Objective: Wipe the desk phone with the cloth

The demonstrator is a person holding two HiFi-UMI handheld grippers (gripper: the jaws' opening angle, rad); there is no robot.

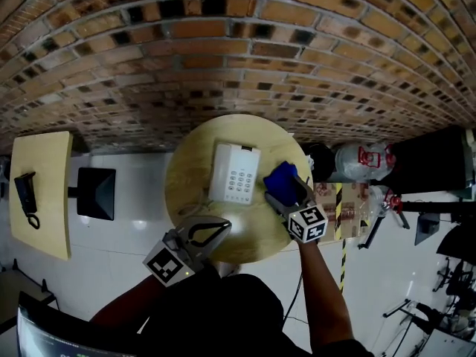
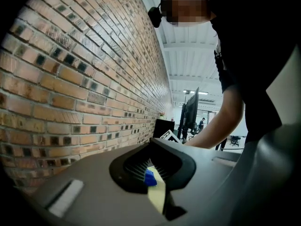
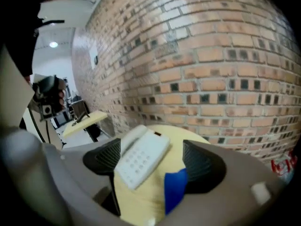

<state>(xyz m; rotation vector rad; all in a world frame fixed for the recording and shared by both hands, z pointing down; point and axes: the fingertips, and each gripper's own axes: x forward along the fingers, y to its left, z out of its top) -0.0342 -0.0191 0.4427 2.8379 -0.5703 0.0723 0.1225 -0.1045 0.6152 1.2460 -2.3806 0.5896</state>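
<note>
Phone (image 1: 235,173), one, cloth (image 1: 281,178), one (blue), right gripper (image 3: 150,160) released, left gripper (image 1: 223,227) seemingly clenched.

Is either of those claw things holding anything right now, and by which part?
Nothing is held. On the right gripper the fingers stand wide apart, the blue cloth lying loose on the table; the left gripper is shut on nothing.

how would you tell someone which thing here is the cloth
Find the round wooden table in front of the brick wall, then the white desk phone near its middle. In the head view the cloth lies on the tabletop just right of the phone. It is the only blue thing on that table.
</note>
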